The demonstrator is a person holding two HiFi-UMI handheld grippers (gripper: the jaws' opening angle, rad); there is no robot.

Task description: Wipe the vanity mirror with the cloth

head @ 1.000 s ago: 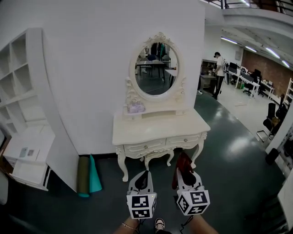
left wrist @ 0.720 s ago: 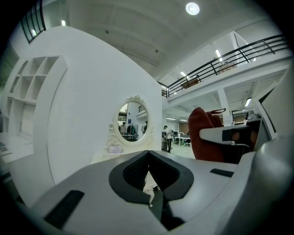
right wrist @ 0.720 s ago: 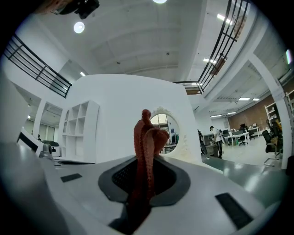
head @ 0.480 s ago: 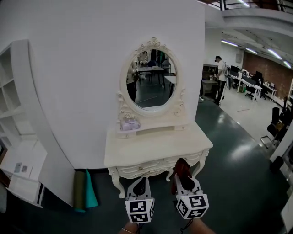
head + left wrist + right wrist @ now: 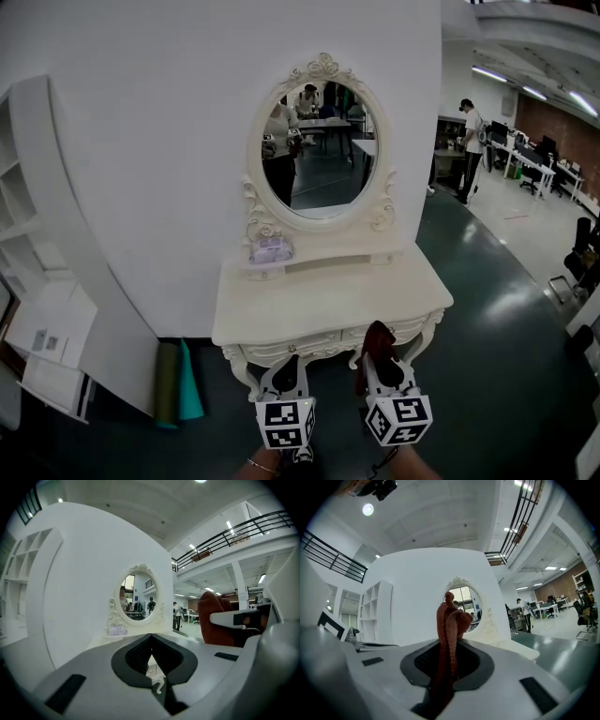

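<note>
The oval vanity mirror (image 5: pixel 320 150) in its carved cream frame stands upright on the white vanity table (image 5: pixel 328 300), against the white wall. Both grippers hover low in front of the table's front edge. My left gripper (image 5: pixel 290 364) is shut with nothing in it; the left gripper view shows its pads (image 5: pixel 140 651) meeting below the mirror (image 5: pixel 137 598). My right gripper (image 5: pixel 382 362) is shut on a dark red cloth (image 5: pixel 374 341). In the right gripper view the cloth (image 5: pixel 450 623) stands up between the jaws and hides part of the mirror (image 5: pixel 465 601).
A small lilac box (image 5: pixel 273 248) sits on the vanity's raised shelf, left of the mirror. A white shelf unit (image 5: pixel 42 244) stands at left, with rolled green mats (image 5: pixel 178 380) beside it. At the right back a person (image 5: pixel 467 150) stands by desks on the dark green floor (image 5: pixel 506 375).
The vanity has drawn closer and the mirror now looks larger and higher in the head view. Both grippers keep their place low in front, the cloth still held.
</note>
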